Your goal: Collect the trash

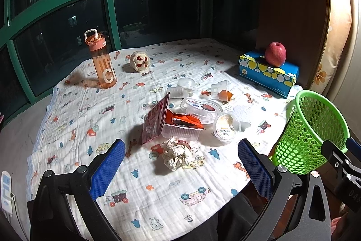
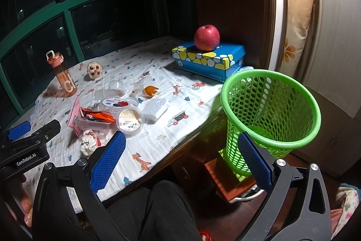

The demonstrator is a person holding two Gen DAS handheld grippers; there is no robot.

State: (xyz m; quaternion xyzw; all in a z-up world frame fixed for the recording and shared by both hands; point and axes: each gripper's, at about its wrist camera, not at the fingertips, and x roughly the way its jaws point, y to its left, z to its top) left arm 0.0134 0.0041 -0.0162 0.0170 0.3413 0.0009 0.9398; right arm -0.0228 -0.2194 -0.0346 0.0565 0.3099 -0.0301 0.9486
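At the far left of the patterned white cloth (image 1: 74,110) I see an upright translucent orange water bottle (image 1: 102,62), and just right of it a small cream skull-shaped toy (image 1: 140,61). My left gripper (image 1: 180,169) hangs over the near edge with its blue pads spread wide, holding nothing. Between those pads and a little farther off lies a crumpled ball of whitish paper (image 1: 177,156).

Beyond the paper is the trash heap: a red foil packet (image 1: 155,122) standing on edge against a clear plastic tray with an orange wrapper in it (image 1: 182,125), an oval clear tub with a printed lid (image 1: 200,108), a round lidded cup with a beige label (image 1: 226,126), and farther back several empty clear cups, one beside an orange scrap (image 1: 224,95).

At the far right a red apple (image 1: 275,54) sits on a blue box with yellow and white spots (image 1: 268,72).

My right gripper (image 2: 181,162) is also wide open and empty, its right pad touching or just in front of the green perforated plastic basket (image 2: 270,114); I cannot tell which.

Only the right wrist view shows the basket's empty inside, the reddish stool under it off the table's right edge, and a white ridged pad (image 2: 155,108) right of the round cup.
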